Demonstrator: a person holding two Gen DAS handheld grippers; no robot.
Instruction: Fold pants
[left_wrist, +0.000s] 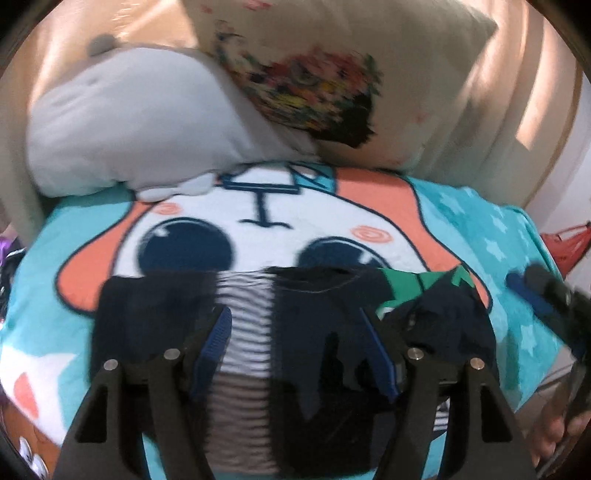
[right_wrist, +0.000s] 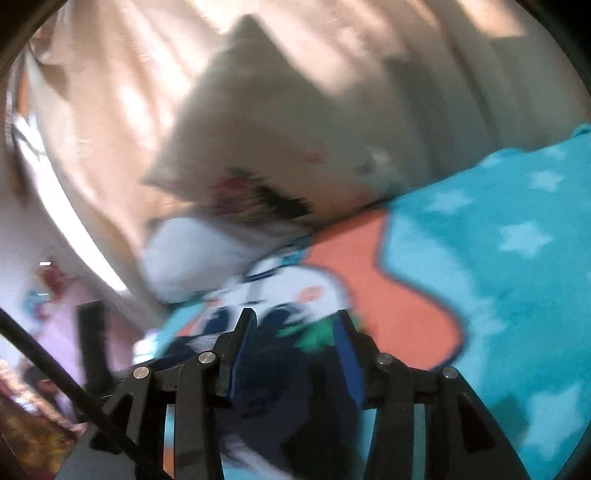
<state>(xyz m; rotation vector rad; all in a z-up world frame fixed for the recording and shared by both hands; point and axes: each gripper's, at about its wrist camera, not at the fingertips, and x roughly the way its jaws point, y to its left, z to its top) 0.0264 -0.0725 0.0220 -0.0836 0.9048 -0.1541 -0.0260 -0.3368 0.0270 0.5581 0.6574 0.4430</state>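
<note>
While both grippers hover open, pants (left_wrist: 332, 332) beneath

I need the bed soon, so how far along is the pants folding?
Early. Nothing looks neatly folded: the dark pants lie rumpled on the cartoon blanket, striped lining showing. In hand: nothing; the left gripper and right gripper are open over the cloth, gripping nothing. Left: smoothing and all the folds.
</note>
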